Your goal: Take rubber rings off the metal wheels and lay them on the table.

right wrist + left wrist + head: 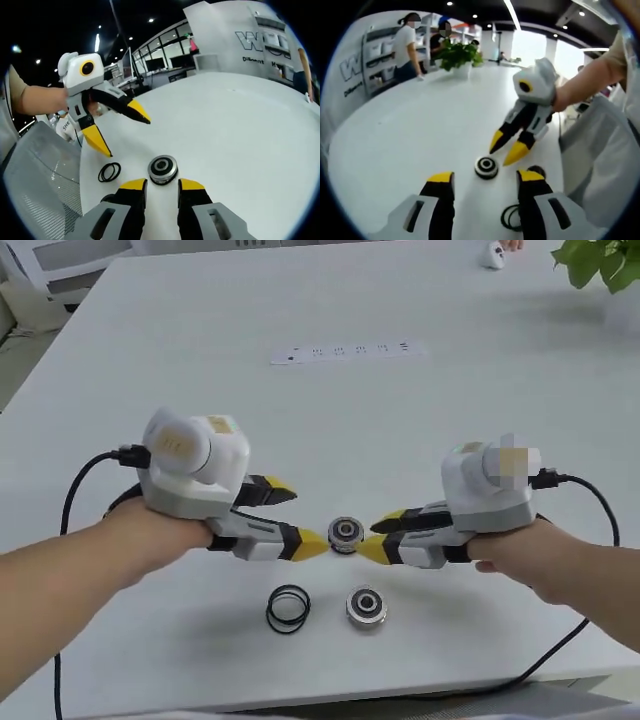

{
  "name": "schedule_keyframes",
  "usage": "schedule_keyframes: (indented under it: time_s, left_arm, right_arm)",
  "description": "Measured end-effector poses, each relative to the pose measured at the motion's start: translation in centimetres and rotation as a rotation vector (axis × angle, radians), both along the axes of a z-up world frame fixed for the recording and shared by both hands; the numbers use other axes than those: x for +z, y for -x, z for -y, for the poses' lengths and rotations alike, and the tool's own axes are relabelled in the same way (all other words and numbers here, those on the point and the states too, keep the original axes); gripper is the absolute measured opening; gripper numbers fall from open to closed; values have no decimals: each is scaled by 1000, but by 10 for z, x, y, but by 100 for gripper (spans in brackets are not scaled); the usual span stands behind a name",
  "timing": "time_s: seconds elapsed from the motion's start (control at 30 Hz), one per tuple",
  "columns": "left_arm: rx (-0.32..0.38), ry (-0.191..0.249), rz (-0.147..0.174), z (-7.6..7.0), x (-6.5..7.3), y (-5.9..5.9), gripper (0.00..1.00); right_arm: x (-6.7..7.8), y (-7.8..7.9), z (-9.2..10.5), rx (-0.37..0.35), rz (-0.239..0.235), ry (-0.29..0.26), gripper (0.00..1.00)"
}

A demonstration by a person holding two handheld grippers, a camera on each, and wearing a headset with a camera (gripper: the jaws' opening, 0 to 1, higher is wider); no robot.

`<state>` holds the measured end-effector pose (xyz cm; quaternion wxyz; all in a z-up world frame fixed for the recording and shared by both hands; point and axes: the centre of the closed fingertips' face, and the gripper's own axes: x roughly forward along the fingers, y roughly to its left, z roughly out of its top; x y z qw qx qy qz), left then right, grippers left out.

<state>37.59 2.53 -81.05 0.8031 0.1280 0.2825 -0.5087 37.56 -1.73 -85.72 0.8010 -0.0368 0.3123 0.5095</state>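
Rubber rings (288,608), two black ones overlapping, lie flat on the white tabletop (200,360) close to its front edge. Just to their right, apart from them, a metal wheel (366,606) rests flat with its hub facing up. Beyond these, further in from the front edge, a second metal wheel (346,531) lies flat between the yellow tips of the two grippers, which point at each other from either side. The left gripper (310,520) has its jaws spread wide and holds nothing. Its lower tip is at the wheel's left side, though whether it touches is hard to make out. In the left gripper view this wheel sits just past the gap between the jaws. The right gripper (368,538) has its jaws a little apart, with nothing between them, its tips just beside the wheel's right side. In the right gripper view the wheel lies directly ahead of the narrow gap. This second wheel appears to carry a dark band around its rim, possibly a ring still in place. A black cable (75,490) trails from the left gripper toward the front edge. Further back, a white power strip (345,350) lies flat, and a leafy plant (600,260) stands by the far right corner.
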Motion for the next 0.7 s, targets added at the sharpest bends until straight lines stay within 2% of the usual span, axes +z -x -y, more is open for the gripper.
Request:
schedule_keyframes:
  time_s: [0.7]
  left_arm:
    - [-24,-10,-25,21,-18,-5,42]
  right_arm:
    - [-6,-2,-5,12,31,-10,15]
